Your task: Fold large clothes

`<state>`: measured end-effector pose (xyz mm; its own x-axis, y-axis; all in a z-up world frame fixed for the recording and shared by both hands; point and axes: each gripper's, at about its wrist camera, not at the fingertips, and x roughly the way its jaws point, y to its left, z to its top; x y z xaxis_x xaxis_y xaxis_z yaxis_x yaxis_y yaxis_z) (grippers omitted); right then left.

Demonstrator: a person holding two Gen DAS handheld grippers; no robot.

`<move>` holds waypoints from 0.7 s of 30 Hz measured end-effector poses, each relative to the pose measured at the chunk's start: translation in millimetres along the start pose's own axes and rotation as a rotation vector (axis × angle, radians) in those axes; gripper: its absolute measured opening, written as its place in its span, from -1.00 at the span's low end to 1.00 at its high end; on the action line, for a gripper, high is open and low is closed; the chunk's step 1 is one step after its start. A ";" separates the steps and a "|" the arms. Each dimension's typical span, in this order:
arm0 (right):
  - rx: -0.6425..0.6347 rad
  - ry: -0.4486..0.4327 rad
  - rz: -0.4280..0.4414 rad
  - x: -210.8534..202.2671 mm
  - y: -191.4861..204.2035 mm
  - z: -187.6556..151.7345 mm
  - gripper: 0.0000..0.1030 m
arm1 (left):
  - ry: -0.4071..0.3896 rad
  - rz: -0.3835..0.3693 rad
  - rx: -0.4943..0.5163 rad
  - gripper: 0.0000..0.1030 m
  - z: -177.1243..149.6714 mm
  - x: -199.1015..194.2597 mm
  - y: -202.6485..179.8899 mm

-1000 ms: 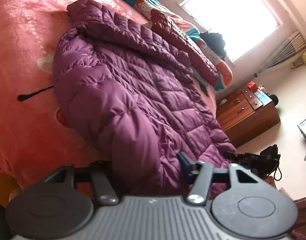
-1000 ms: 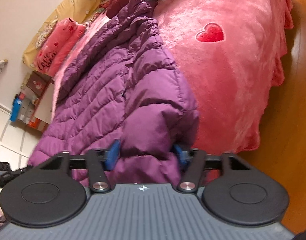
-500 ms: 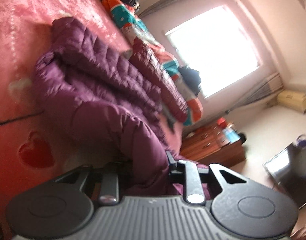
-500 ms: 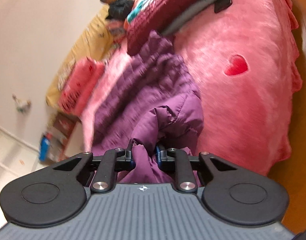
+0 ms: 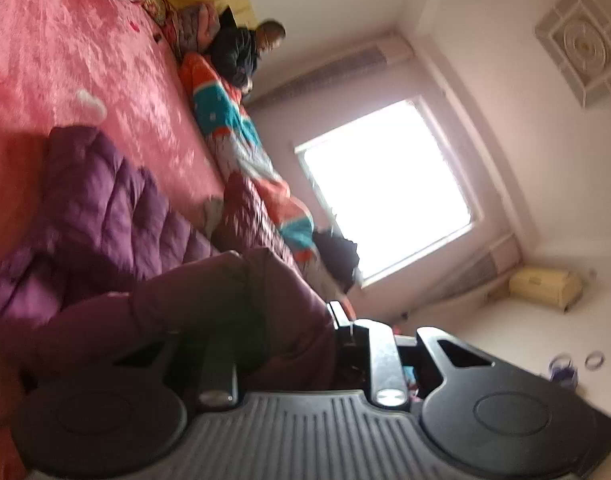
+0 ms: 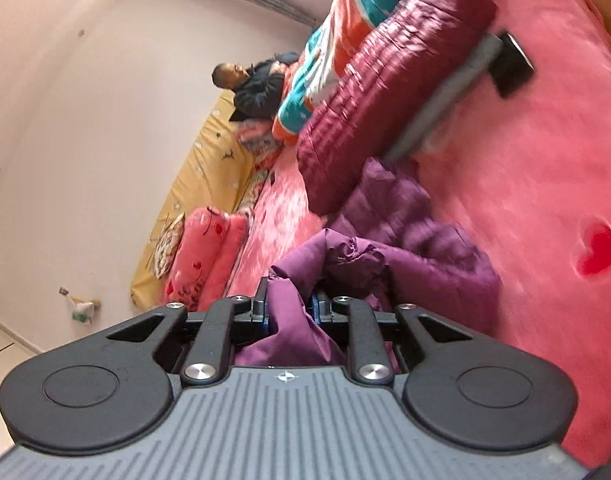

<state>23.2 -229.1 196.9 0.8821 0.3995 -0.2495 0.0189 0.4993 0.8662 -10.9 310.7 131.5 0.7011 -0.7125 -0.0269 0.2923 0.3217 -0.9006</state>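
Note:
A purple puffer jacket (image 5: 105,216) lies on a pink bedspread (image 5: 65,52). My left gripper (image 5: 273,332) is shut on a thick bunch of the jacket's fabric, which fills the space between the fingers and hides the left one. In the right wrist view my right gripper (image 6: 289,306) is shut on a fold of the jacket (image 6: 385,248), lifted off the bedspread (image 6: 525,168). The jacket's rest lies bunched just beyond the fingers.
A maroon quilt (image 6: 385,80) and an orange-teal blanket (image 5: 241,140) are piled along the bed's far side. A person in dark clothes (image 6: 253,84) sits by the yellow headboard (image 6: 201,184). Pink pillows (image 6: 201,256) lie near it. A bright window (image 5: 385,188) is beyond.
Both grippers have closed on the jacket's lower end and lifted it up and forward over the jacket's body. Both views have tilted upward toward the walls.

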 end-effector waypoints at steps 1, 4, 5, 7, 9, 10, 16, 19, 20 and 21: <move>0.006 -0.005 0.001 6.7 0.2 5.7 -0.56 | -0.023 -0.003 -0.009 -0.54 6.3 4.9 5.2; 0.003 -0.027 -0.021 36.5 2.1 21.6 -0.56 | -0.083 0.001 -0.042 -0.54 22.4 23.0 25.0; 0.001 -0.034 -0.035 44.4 0.9 25.4 -0.56 | -0.101 0.004 -0.057 -0.54 27.2 30.7 32.8; 0.017 -0.045 -0.050 63.9 -3.4 31.7 -0.56 | -0.130 0.013 -0.089 -0.54 36.2 45.6 50.1; 0.005 -0.055 -0.089 85.4 -5.4 39.1 -0.56 | -0.149 0.034 -0.106 -0.54 46.0 59.6 65.6; -0.005 -0.056 -0.106 92.6 -6.6 41.6 -0.56 | -0.158 0.044 -0.117 -0.54 49.2 64.8 72.9; -0.019 -0.068 -0.208 136.6 -26.1 51.2 -0.56 | -0.162 0.104 -0.141 -0.52 70.4 93.6 108.5; -0.010 -0.063 -0.267 158.6 -37.7 48.6 -0.54 | -0.150 0.150 -0.123 -0.47 74.1 101.5 114.9; -0.007 -0.057 -0.281 165.4 -43.1 48.0 -0.52 | -0.146 0.159 -0.120 -0.45 74.9 102.2 117.0; -0.004 -0.059 -0.293 169.6 -44.2 45.7 -0.47 | -0.144 0.165 -0.119 -0.41 75.5 101.6 117.7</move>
<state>193.6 -218.6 136.0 0.8651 0.1928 -0.4631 0.2752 0.5895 0.7595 143.8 323.2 55.5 0.8207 -0.5578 -0.1237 0.0932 0.3443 -0.9342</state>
